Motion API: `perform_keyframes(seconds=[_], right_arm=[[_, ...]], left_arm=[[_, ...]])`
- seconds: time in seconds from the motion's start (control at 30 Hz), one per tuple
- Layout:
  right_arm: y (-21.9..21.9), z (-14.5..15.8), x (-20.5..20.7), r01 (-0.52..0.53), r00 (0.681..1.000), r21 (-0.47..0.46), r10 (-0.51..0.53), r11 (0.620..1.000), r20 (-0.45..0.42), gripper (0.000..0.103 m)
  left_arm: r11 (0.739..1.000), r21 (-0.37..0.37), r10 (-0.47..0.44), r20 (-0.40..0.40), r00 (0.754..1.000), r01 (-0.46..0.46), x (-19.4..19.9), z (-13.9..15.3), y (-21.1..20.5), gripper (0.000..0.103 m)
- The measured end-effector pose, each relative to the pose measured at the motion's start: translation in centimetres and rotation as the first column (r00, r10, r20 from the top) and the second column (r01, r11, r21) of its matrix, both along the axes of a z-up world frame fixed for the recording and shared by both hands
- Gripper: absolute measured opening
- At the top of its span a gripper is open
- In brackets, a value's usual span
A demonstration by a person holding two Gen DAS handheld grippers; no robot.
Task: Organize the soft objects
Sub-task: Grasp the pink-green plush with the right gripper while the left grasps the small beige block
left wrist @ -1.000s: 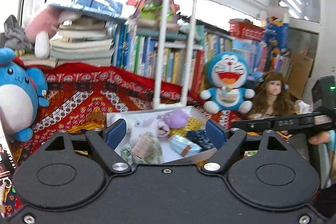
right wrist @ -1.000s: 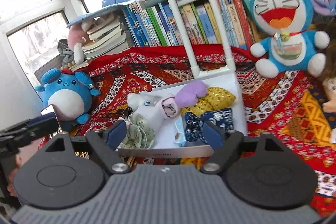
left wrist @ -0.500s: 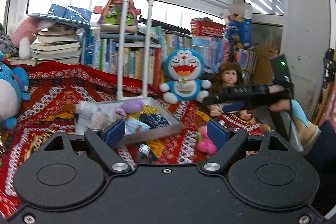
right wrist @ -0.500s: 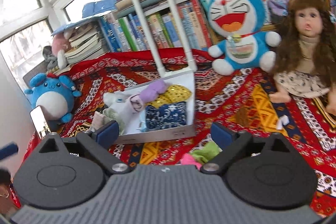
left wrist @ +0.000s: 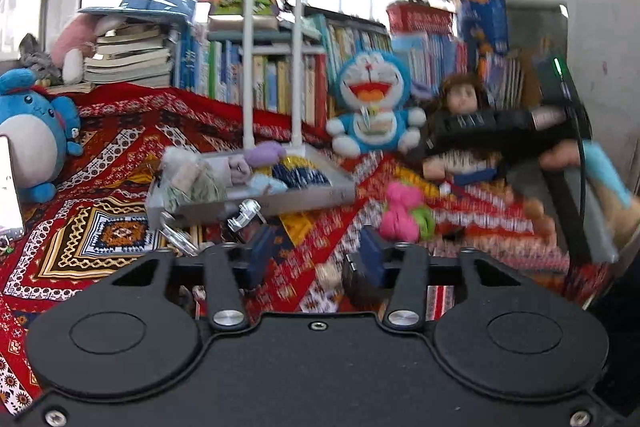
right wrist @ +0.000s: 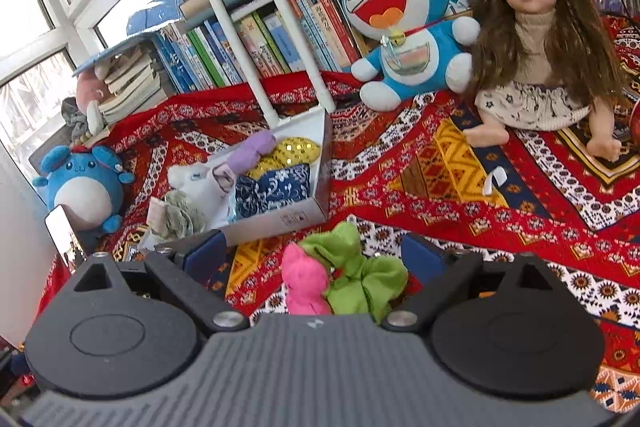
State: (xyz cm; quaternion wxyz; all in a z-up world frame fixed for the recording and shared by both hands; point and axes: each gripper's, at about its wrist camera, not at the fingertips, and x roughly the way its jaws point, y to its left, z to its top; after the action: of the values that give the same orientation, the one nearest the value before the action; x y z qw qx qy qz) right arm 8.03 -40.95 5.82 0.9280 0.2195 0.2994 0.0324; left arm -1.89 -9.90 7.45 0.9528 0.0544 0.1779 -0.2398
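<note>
The left hand-held gripper (left wrist: 316, 253) is closing, its blue pads drawing together over the red patterned woven cloth (left wrist: 120, 155) with nothing visible between them. The left wrist view is blurred by motion.

The right hand-held gripper (right wrist: 312, 251) is released, jaws spread wide. A pink and green bundle of soft fabric (right wrist: 344, 277) lies on the cloth between the fingers; neither pad touches it. In the left wrist view, the same bundle (left wrist: 404, 213) lies just beyond and to the right of the left gripper's fingertips, with the right gripper (left wrist: 480, 131) held above and behind it.

A white open box with a tall white tube-frame handle (right wrist: 298, 217) stands on the cloth, near the bundle. The box contains several soft items:
- a lilac rolled item (right wrist: 256, 147)
- a yellow sequined item (right wrist: 296, 151)
- a dark blue patterned item (right wrist: 272, 189)
- a white item (right wrist: 196, 181)

A grey-green crumpled fabric piece (right wrist: 180, 217) hangs over the box's left end.

Behind the box sit a blue and white cat plush toy (right wrist: 404, 23), a long-haired doll in a beige dress (right wrist: 536, 39), and a round blue plush toy (right wrist: 86, 185), in front of a row of books (right wrist: 256, 43).
</note>
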Motion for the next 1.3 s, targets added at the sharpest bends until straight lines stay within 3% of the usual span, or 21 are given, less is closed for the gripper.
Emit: perform_keyframes(seconds=[0.2, 0.43, 0.7, 1.1, 1.3], right_arm=[[0.4, -1.1, -0.1, -0.012, 1.000, -0.005, 0.012, 1.000, -0.016, 0.098], [0.8, -1.8, 0.0, -0.021, 0.999, -0.006, 0.021, 1.000, -0.026, 0.098], [0.8, -2.2, 0.3, -0.024, 0.999, 0.002, 0.024, 1.000, -0.031, 0.098], [1.1, -2.8, 1.1, -0.031, 0.999, 0.006, 0.032, 0.999, -0.036, 0.097], [1.1, -2.9, 1.5, -0.031, 0.998, 0.004, 0.031, 1.000, -0.045, 0.097]], left_arm=[[0.996, 0.040, 0.081, 0.010, 0.997, -0.081, -0.1, -2.6, -2.8, 0.022], [0.985, 0.053, 0.166, -0.053, 0.985, -0.163, 2.1, -5.5, -4.4, 0.021], [0.979, 0.040, 0.204, -0.121, 0.971, -0.201, 4.7, -7.7, -5.2, 0.021], [0.980, -0.001, 0.197, -0.170, 0.966, -0.200, 7.2, -8.2, -6.2, 0.024], [0.971, -0.007, 0.235, -0.182, 0.955, -0.240, 8.1, -8.4, -6.2, 0.039]])
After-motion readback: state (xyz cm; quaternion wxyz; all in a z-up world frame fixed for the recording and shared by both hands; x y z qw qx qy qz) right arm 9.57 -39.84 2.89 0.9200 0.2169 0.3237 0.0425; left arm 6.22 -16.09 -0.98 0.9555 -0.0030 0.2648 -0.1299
